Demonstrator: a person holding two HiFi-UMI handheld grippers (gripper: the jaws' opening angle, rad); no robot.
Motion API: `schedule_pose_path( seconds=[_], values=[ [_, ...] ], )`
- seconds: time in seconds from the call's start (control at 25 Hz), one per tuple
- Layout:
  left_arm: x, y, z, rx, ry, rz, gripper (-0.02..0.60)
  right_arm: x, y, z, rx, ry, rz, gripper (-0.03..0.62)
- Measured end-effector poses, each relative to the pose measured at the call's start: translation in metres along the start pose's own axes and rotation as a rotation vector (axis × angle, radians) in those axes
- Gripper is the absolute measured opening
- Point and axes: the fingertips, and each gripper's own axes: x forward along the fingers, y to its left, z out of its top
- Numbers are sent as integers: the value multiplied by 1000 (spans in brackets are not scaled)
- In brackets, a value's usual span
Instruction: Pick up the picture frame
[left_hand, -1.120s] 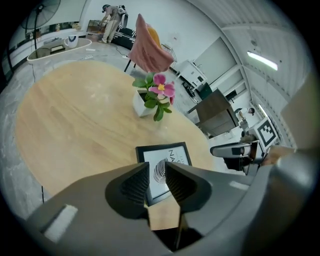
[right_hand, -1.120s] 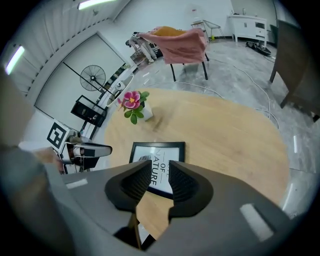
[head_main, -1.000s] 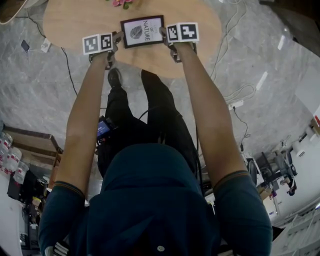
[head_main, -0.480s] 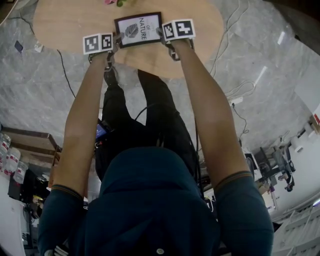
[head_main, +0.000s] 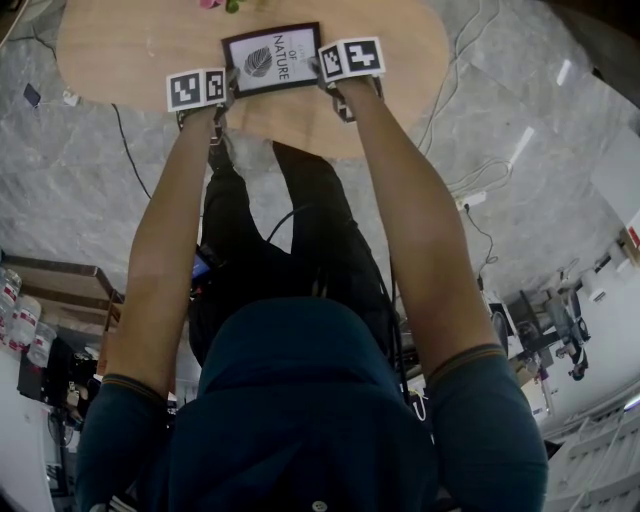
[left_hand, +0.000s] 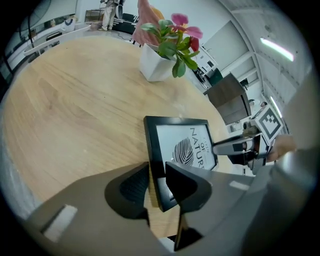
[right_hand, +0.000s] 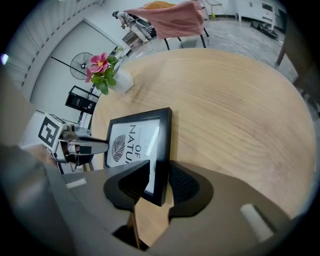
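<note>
A black picture frame (head_main: 272, 60) with a leaf print and the word NATURE hangs just over the round wooden table (head_main: 120, 50). My left gripper (head_main: 231, 82) grips its left edge and my right gripper (head_main: 323, 68) its right edge. In the left gripper view the frame (left_hand: 185, 145) has its edge between the jaws of my left gripper (left_hand: 156, 187), which are closing on it. In the right gripper view the frame (right_hand: 132, 142) stands edge-on between the pads of my right gripper (right_hand: 159, 182). Each view shows the other gripper across the frame.
A white pot with pink flowers (left_hand: 156, 65) stands on the table beyond the frame, also in the right gripper view as the pot (right_hand: 120, 80). Cables (head_main: 460, 180) trail over the marble floor. A chair draped in pink cloth (right_hand: 165, 20) stands past the table.
Both grippers and the frame between them have sunk toward the tabletop and drifted slightly left in the head view. The table looks larger under them.
</note>
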Motion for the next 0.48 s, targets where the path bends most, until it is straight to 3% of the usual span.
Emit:
schedule_pose_path(
  seconds=[0.48],
  values=[
    [-5, -7, 7, 18, -50, 14, 80, -6, -5, -4, -18, -12, -57, 92]
  ],
)
